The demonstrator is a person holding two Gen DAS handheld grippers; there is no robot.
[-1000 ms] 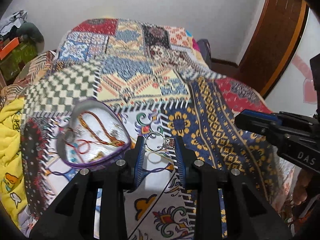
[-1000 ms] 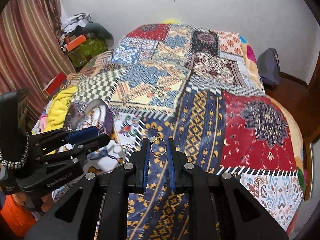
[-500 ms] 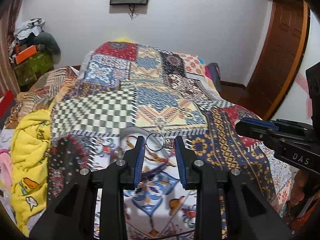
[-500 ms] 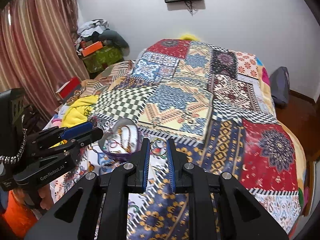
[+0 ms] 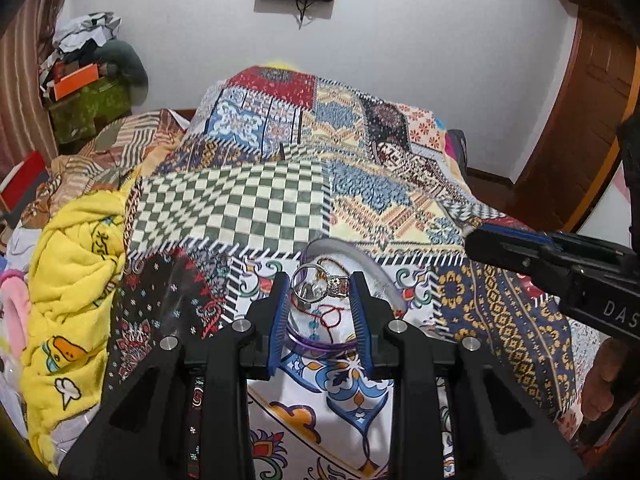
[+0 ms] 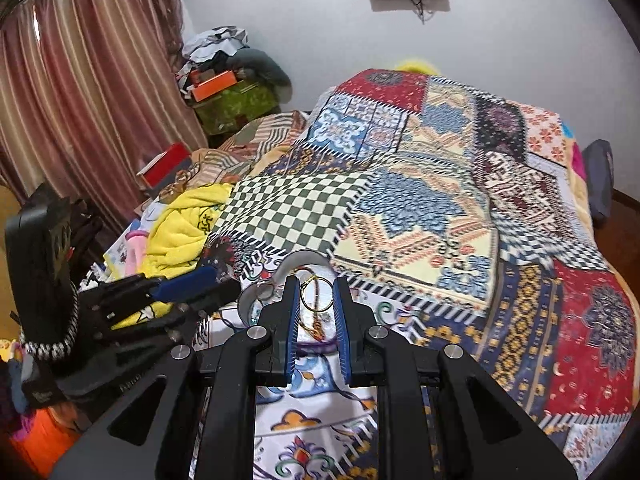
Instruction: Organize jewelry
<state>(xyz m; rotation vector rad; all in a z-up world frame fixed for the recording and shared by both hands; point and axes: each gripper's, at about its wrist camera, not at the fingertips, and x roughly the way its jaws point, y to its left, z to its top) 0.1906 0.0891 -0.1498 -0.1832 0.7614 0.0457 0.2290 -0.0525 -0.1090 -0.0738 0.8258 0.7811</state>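
Fingers of the left gripper [image 5: 320, 294] are pinching a silver ring [image 5: 318, 286] near their tips, its jewelled top against the right-hand pad, its open hoop facing the camera and set crosswise between the pads. It is hanging above a clear bowl [image 5: 340, 250] of threads on the patchwork bedspread [image 5: 240, 208], probably so it can drop inside.

From the right wrist, the right gripper [image 6: 316, 298] is narrowly closed on a gold ring [image 6: 316, 298], hoop also facing the camera, flat between the pads, above the same bowl [image 6: 296, 260]. The left gripper [image 6: 216, 280] is reaching in beside it.
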